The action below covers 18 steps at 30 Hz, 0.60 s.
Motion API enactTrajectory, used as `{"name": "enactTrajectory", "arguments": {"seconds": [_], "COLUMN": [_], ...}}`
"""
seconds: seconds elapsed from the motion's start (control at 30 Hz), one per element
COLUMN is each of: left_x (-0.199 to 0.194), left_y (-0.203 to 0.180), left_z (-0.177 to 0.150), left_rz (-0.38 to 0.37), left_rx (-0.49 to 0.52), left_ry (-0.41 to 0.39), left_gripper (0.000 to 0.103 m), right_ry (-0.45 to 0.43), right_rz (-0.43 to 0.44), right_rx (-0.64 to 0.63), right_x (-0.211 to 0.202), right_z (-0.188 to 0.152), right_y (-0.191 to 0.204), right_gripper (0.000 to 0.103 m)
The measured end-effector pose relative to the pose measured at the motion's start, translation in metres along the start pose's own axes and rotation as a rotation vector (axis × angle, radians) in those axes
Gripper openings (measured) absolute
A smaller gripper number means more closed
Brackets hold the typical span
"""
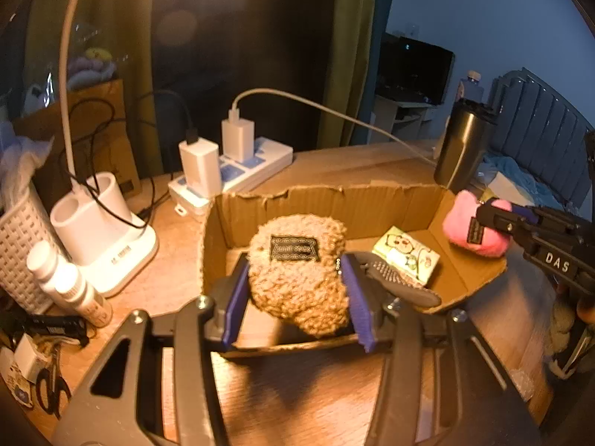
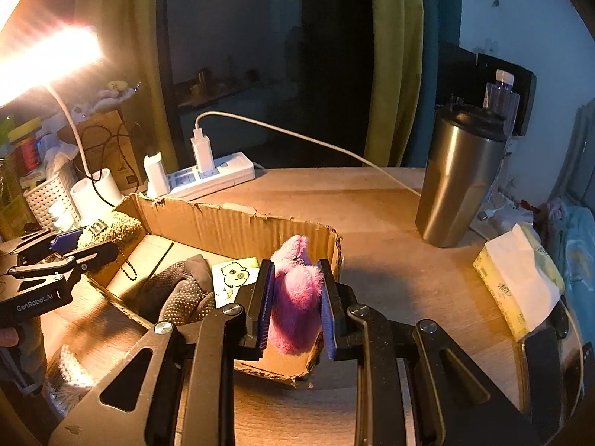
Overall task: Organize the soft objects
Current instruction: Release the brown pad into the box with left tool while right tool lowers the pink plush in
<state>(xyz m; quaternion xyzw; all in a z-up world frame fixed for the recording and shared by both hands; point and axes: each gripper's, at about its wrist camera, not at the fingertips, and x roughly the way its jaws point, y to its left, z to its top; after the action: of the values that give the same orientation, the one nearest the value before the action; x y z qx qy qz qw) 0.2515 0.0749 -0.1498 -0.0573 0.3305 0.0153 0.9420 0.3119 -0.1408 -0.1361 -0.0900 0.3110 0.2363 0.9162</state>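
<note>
My left gripper (image 1: 297, 290) is shut on a tan fuzzy pouch (image 1: 297, 278) with a black label, held over the open cardboard box (image 1: 334, 200). My right gripper (image 2: 295, 308) is shut on a pink plush pouch (image 2: 295, 297), held above the box's right end (image 2: 238, 230). The pink pouch (image 1: 472, 230) and right gripper (image 1: 494, 219) also show at the right of the left wrist view. The tan pouch (image 2: 111, 228) and left gripper (image 2: 70, 245) show at the left of the right wrist view. A dark dotted glove (image 2: 182, 293) and a cartoon card (image 2: 234, 278) lie in the box.
A steel tumbler (image 2: 461, 178) stands right of the box. A white power strip (image 2: 208, 178) with chargers and cables lies behind it. A white lamp base (image 1: 108, 230), white basket (image 1: 18, 241) and small bottles (image 1: 70, 286) stand at left. A tissue pack (image 2: 517, 290) lies at right.
</note>
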Motion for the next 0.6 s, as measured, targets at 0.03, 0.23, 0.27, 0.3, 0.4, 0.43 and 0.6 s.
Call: {"name": "enactTrajectory", "arguments": {"seconds": [0.03, 0.23, 0.27, 0.3, 0.4, 0.43, 0.6], "left_x": [0.001, 0.004, 0.004, 0.003, -0.002, -0.004, -0.019], "left_y": [0.000, 0.002, 0.002, 0.002, 0.002, 0.003, 0.002], "left_z": [0.000, 0.001, 0.001, 0.001, 0.002, 0.003, 0.005], "left_rz": [-0.003, -0.003, -0.002, 0.000, 0.007, 0.006, 0.002], "left_rx": [-0.007, -0.023, -0.023, -0.023, -0.030, -0.033, -0.036], "left_ry": [0.009, 0.029, 0.029, 0.028, 0.019, 0.014, -0.014], "left_gripper": [0.051, 0.055, 0.059, 0.063, 0.071, 0.071, 0.071], "right_ry": [0.004, 0.020, 0.021, 0.020, 0.014, 0.012, -0.004], "right_rz": [0.000, 0.002, 0.004, 0.005, 0.003, 0.002, -0.005], "right_rx": [0.002, 0.031, 0.034, 0.034, 0.033, 0.032, 0.029], "right_x": [0.002, 0.004, 0.004, 0.002, -0.003, -0.006, -0.019], "right_z": [0.000, -0.002, -0.002, -0.002, -0.002, -0.002, -0.002], "right_y": [-0.001, -0.002, -0.003, -0.002, -0.001, 0.000, 0.003], "right_gripper": [0.024, 0.028, 0.030, 0.033, 0.035, 0.035, 0.035]}}
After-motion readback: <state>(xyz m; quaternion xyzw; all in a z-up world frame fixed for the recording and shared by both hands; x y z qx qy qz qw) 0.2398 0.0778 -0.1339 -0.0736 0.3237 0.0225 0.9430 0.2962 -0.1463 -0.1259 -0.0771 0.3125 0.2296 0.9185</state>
